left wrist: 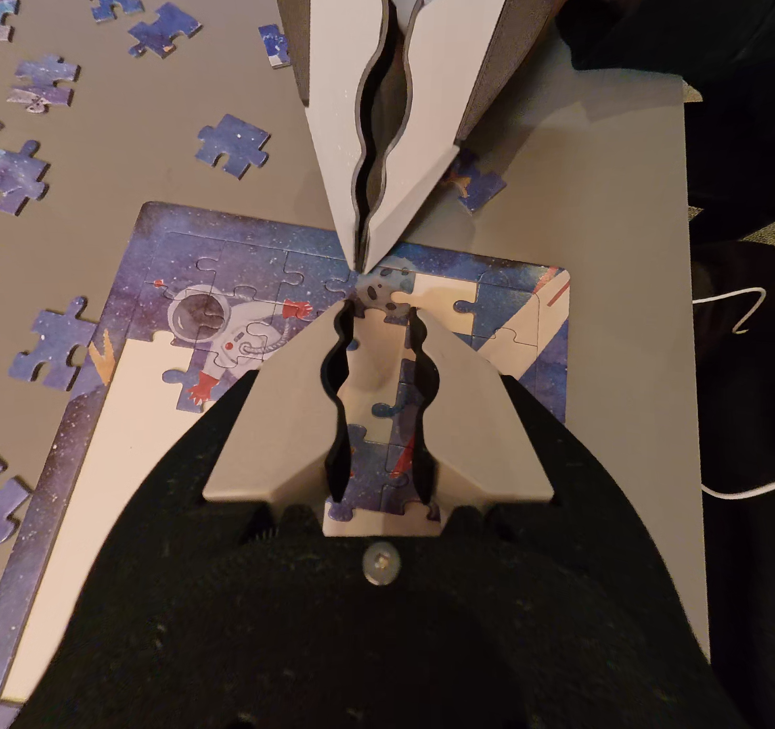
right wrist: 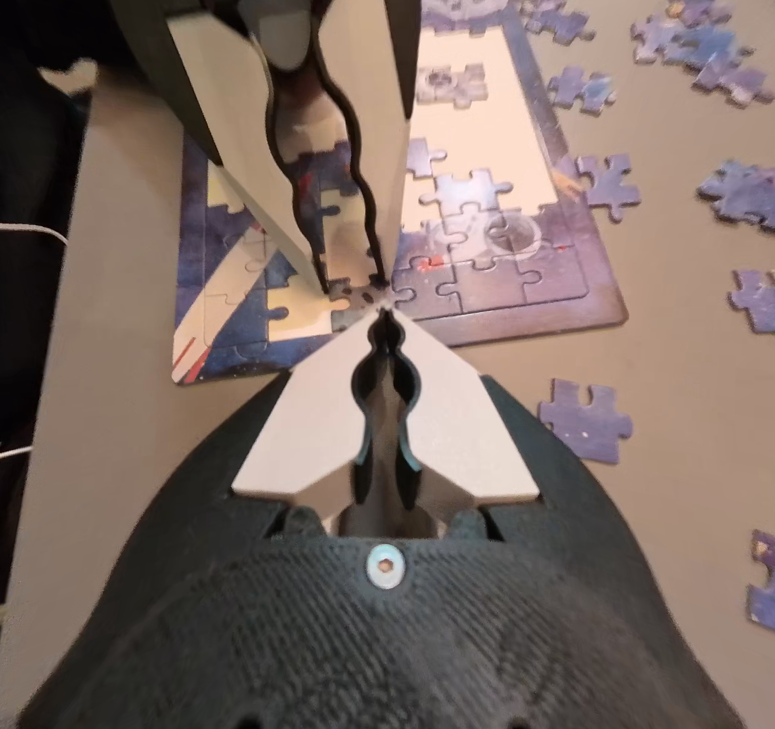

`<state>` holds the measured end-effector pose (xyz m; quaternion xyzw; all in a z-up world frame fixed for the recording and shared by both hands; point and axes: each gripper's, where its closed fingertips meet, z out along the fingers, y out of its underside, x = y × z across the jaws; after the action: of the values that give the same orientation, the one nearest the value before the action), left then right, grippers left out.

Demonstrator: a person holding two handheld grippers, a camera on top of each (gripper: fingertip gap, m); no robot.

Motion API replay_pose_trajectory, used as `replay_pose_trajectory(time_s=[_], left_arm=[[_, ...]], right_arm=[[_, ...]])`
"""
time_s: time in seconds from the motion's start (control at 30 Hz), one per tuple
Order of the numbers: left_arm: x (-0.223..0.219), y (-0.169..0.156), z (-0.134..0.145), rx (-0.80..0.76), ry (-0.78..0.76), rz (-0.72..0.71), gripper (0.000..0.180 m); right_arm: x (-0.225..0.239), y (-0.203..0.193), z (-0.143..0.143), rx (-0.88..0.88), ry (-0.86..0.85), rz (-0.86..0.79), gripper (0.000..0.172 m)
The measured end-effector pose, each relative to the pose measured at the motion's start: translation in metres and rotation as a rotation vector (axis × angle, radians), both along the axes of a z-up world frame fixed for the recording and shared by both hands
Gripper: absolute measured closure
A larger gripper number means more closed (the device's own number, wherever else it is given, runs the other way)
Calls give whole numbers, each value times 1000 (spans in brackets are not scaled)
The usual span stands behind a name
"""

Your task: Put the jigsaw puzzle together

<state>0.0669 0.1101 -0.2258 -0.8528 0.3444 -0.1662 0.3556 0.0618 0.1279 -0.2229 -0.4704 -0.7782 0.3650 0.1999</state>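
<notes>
Your left gripper (left wrist: 379, 310) has its fingers spread astride the grey cratered piece (left wrist: 383, 289); your right gripper (right wrist: 383, 310) has its fingers pressed together, tips on that piece. The puzzle tray (left wrist: 159, 222) looks roughly half filled, with many loose pieces (left wrist: 235, 145) on the worktop (left wrist: 587, 164).

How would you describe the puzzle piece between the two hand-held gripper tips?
Find the puzzle tray on the grey table. Near the middle of its far edge lies a piece beside a bare cream gap. Only it shows a grey, dark-spotted rock, while neighbours are starry blue.
</notes>
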Motion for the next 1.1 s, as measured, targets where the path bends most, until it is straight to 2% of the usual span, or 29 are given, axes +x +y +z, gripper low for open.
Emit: replay_pose_trajectory(time_s=[0.6,0.8,1.1], left_arm=[[0,0,2,30,26,6,158],[1,-12,12,-9,-64,-50,169],[6,-19,2,-88,-66,-65,160]], right_arm=[[2,18,6,14,32,-71,172],[14,21,1,-25,-14,-49,172],[16,16,-2,-38,-38,-21,172]])
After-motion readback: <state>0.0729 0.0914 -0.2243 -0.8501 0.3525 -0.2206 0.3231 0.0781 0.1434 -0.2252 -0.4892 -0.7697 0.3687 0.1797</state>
